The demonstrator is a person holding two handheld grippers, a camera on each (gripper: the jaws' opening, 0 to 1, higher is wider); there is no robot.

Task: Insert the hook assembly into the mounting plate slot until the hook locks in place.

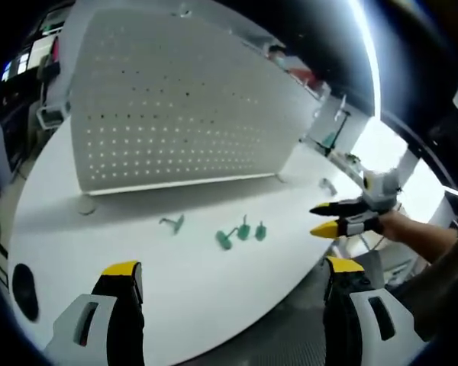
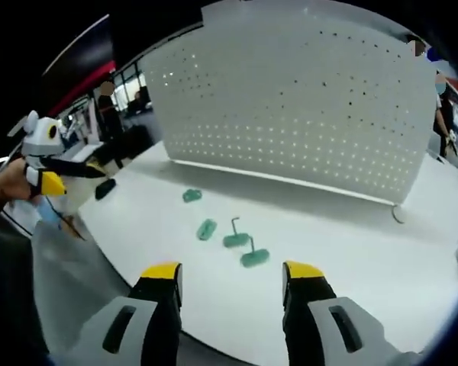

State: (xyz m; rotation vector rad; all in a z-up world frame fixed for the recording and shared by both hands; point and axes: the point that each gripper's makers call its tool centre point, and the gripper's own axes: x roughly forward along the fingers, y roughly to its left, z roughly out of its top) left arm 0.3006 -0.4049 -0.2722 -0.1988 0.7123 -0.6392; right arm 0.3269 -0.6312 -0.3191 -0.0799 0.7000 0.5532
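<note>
A white perforated mounting plate stands upright at the back of the white table. Several green hook assemblies lie loose on the table in front of it: one apart to the left, the others grouped; in the right gripper view two of them show metal hooks sticking up. My left gripper is open over the table's near edge, holding nothing. My right gripper is open and free too, hovering off the table's edge.
A black oval object lies near one table corner. A small round white disc sits at the plate's foot. A hand holds the right gripper. People stand in the background.
</note>
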